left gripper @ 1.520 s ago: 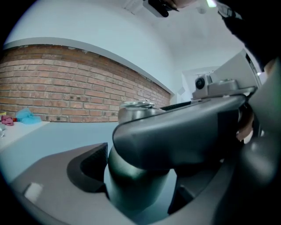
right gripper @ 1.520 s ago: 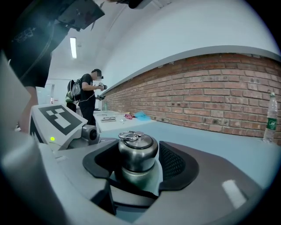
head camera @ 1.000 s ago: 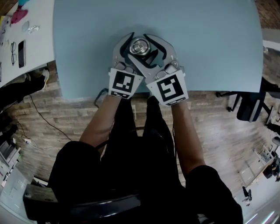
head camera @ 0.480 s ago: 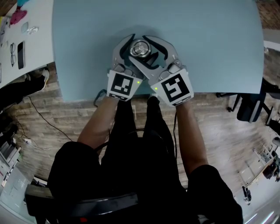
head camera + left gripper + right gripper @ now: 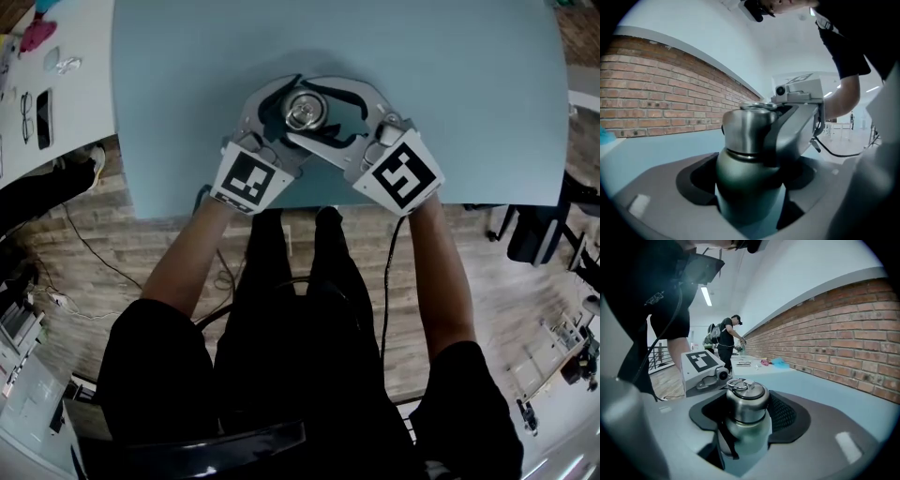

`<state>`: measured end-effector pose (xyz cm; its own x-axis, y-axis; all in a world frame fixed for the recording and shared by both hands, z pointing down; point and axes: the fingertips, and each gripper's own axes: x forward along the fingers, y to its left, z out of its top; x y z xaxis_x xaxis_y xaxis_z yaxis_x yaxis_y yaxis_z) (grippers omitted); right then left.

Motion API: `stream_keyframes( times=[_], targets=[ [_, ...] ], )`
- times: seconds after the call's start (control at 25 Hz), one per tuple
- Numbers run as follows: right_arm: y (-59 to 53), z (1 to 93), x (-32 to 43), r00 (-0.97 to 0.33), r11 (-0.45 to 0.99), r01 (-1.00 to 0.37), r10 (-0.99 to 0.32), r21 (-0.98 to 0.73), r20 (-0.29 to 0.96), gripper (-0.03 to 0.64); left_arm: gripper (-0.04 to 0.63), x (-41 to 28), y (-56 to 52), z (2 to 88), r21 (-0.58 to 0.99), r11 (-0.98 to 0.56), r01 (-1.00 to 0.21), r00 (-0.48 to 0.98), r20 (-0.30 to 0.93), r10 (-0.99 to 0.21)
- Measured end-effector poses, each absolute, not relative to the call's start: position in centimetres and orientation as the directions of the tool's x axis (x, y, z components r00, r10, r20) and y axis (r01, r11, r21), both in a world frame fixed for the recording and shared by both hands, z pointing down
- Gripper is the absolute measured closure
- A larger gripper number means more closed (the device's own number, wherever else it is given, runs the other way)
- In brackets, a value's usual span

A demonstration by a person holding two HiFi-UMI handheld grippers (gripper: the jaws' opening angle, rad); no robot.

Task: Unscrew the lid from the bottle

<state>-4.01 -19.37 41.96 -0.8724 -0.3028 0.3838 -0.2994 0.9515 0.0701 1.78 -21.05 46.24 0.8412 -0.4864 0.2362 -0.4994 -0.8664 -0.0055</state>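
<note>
My left gripper (image 5: 281,98), tipped slightly down, clamps the bottle (image 5: 747,187). Right gripper (image 5: 330,105) angles in, jaws squeezing the lid (image 5: 746,401).

Office workspace, brick wall (image 5: 843,343), desks (image 5: 84,94), wood floor (image 5: 487,281), swivel chair (image 5: 534,230)

The bottle (image 5: 743,187) stands on the counter (image 5: 450,94) near its front edge, lid (image 5: 746,397) on top. The left tongs (image 5: 754,171) clasp its body from the left. The right tongs (image 5: 747,408) clasp the lid from the right.

Bottle (image 5: 743,187) and lid (image 5: 746,399) are silver-grey, table (image 5: 450,94) pale blue.
</note>
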Motion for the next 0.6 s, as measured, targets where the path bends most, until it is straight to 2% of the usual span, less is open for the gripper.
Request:
stream_keyframes(
  times=[0.28, 0.6],
  targets=[
    [-18.89, 41.97, -3.87, -0.908, 0.991, -0.132, -0.135, 0.034, 0.397, 0.353, 0.218, 2.05, -20.62, 46.03, -0.019, -0.921, -0.388, 0.891, 0.25, -0.38],
    [-18.7, 42.02, -3.92, -0.915, 0.998, -0.063, -0.062, 0.011, 0.399, 0.353, 0.218, 2.09, -20.24, 46.09, -0.019, -0.957, -0.289, 0.919, 0.275, -0.283]
  ],
)
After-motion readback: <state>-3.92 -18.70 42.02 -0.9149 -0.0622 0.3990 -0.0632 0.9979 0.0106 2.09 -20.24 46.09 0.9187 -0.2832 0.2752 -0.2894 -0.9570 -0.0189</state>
